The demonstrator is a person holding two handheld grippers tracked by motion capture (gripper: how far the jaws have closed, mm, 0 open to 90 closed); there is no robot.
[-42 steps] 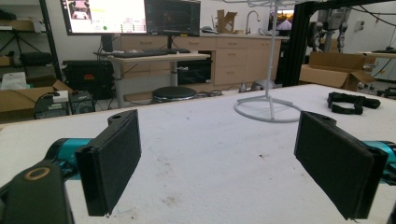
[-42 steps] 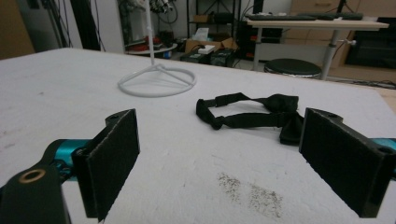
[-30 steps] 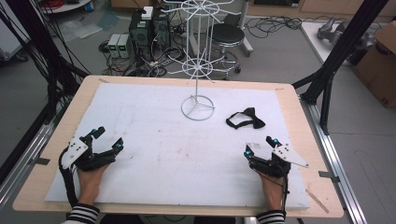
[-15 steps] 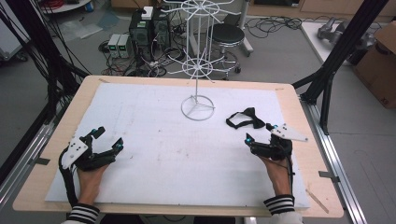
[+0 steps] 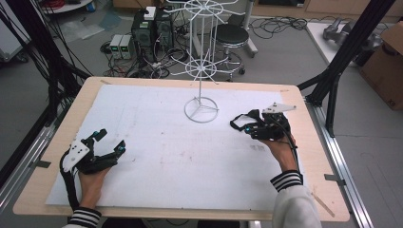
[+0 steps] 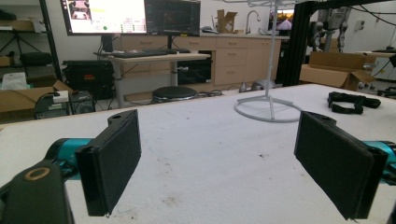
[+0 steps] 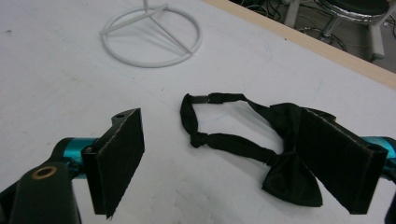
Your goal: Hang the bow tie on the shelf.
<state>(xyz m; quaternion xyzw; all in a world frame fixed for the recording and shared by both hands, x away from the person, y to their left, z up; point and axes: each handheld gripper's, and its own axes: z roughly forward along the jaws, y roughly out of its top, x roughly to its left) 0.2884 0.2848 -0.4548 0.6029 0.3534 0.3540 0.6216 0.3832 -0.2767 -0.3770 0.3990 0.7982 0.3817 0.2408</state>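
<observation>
A black bow tie with its looped strap lies on the white table sheet, right of the middle. My right gripper is open right at it. In the right gripper view the bow lies between the spread jaws, close against the right jaw, which hides part of it. The strap curls away to the left, and the right gripper holds nothing. My left gripper rests open and empty near the table's front left; in the left gripper view its jaws stand wide apart over bare sheet.
A white wire display stand rises from a ring base at the table's back centre, just left of the bow tie; its base is beyond the strap. Black frame posts flank the table. A stool and electronics stand on the floor behind.
My right gripper has moved forward and up the table to the bow tie, its jaws now around the bow. The left gripper has stayed put.
</observation>
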